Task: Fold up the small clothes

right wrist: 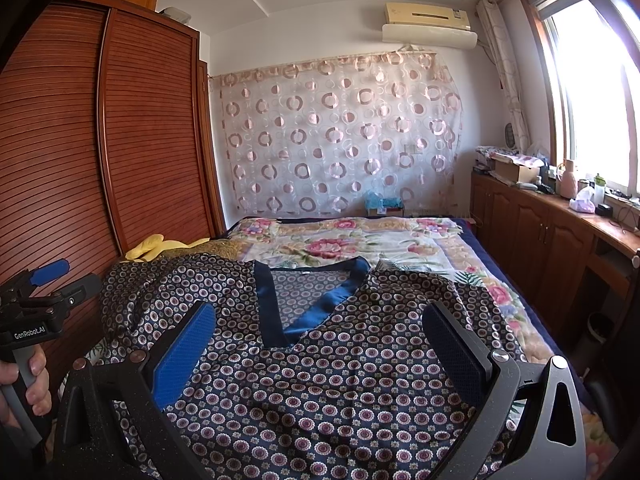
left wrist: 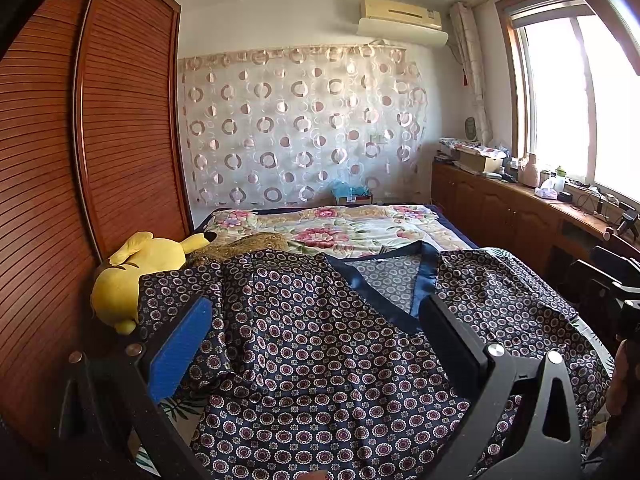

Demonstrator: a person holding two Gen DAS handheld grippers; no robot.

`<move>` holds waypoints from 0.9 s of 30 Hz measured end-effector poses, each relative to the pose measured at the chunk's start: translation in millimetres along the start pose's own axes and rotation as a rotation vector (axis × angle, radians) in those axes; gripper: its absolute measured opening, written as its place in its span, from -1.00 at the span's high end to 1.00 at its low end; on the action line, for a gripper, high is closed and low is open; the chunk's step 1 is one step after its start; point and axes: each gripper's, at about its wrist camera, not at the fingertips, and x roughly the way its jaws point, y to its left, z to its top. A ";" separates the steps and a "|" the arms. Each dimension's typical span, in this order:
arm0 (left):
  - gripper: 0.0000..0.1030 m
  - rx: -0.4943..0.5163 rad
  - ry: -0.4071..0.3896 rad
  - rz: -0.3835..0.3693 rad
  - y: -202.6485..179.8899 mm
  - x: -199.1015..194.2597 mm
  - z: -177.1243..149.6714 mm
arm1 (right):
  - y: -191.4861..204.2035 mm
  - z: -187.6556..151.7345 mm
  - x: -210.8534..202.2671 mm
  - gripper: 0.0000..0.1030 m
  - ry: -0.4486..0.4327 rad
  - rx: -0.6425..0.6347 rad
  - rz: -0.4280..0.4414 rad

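On the bed (right wrist: 404, 248), the shirt (right wrist: 320, 380) lies unfolded; both claws, left (left wrist: 316, 360) and right (right wrist: 320, 364), gape wide. Grip a sleeve first.

The bed (right wrist: 532, 308) fills the lower half of both views, covered by a floral quilt (right wrist: 360, 240) with pink blossoms on cream, and a dark blue edge shows along its far and right sides. A navy patterned top with a blue V-neck band (right wrist: 320, 360) lies spread face up across the near part of the quilt, its fabric rumpled. At the left edge, beside the wardrobe, a yellow plush toy (left wrist: 132, 276) lies on the bed, partly under the top's sleeve.
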 end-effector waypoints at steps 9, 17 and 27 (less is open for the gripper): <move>-1.00 0.000 0.000 -0.001 -0.2 0.0 0.0 | 0.8 0.2 0.0 -1.00 0.000 0.000 0.000; -1.00 -0.002 0.004 -0.004 1.3 0.5 -1.4 | 0.3 -0.5 1.2 -1.00 0.008 -0.003 0.010; -1.00 -0.014 0.038 0.022 24.3 23.6 -17.0 | -0.1 -6.8 20.7 -1.00 0.074 -0.011 0.045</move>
